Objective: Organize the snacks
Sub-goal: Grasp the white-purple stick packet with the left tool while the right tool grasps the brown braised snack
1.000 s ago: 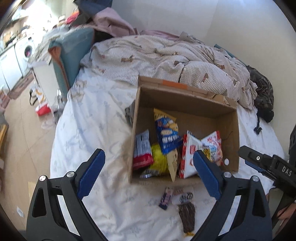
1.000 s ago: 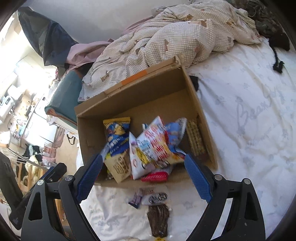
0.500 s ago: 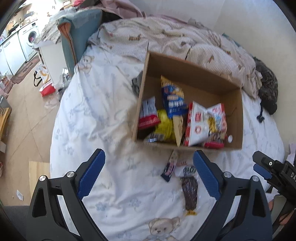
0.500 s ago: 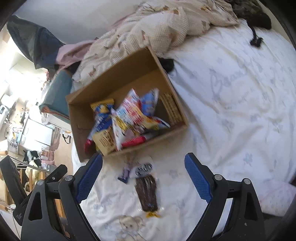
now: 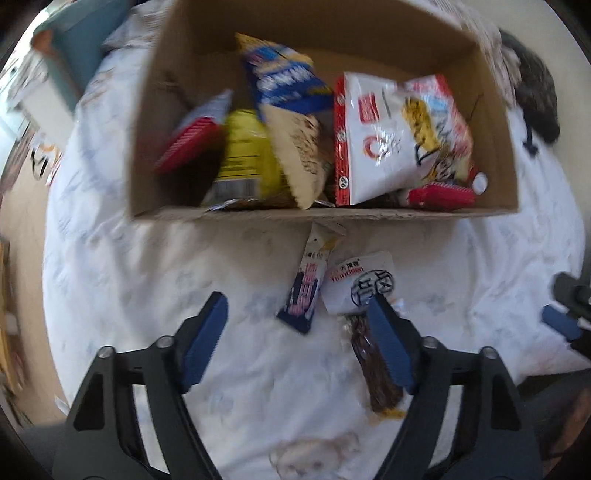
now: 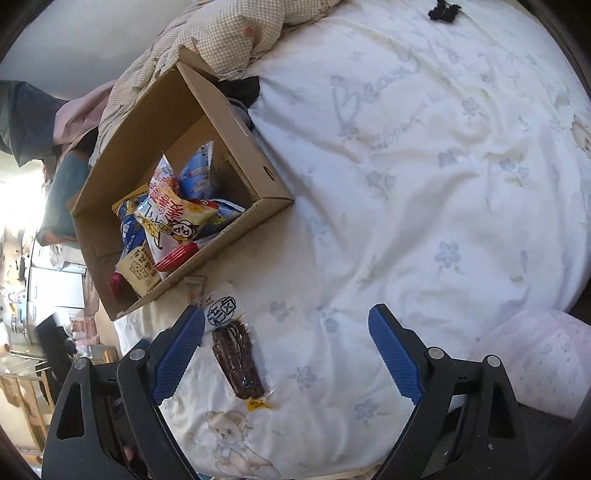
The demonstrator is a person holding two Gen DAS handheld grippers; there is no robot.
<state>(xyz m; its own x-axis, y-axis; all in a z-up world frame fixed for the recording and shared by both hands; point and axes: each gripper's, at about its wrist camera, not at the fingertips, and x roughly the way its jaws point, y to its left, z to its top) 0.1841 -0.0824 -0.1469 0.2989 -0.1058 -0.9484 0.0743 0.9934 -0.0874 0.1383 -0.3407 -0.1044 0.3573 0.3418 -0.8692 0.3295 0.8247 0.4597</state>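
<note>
An open cardboard box (image 5: 495, 110) full of snack bags stands on the white bed sheet. In front of it lie three loose packets: a blue-and-white stick packet (image 5: 308, 284), a white packet with a round logo (image 5: 360, 282) and a brown snack bar (image 5: 373, 365). My left gripper (image 5: 295, 306) hangs over them with its jaws closing. The stick packet's lower end lies between them, but the pads do not touch it. My right gripper (image 6: 284, 317) stands wide open over the sheet. The brown bar (image 6: 236, 362) lies just inside its left finger (image 6: 177, 350), apart from the pads.
A checked quilt (image 6: 236, 33) is bunched behind the box (image 6: 258, 162). A pink bundle (image 6: 535, 358) sits at the sheet's lower right. A teal cushion (image 5: 74, 37) and the floor lie past the bed's left edge. Open sheet stretches to the right of the box.
Both grippers have dropped closer to the loose packets in front of the box. The left jaws have narrowed. The right view has rolled, so the box now sits at its upper left.
</note>
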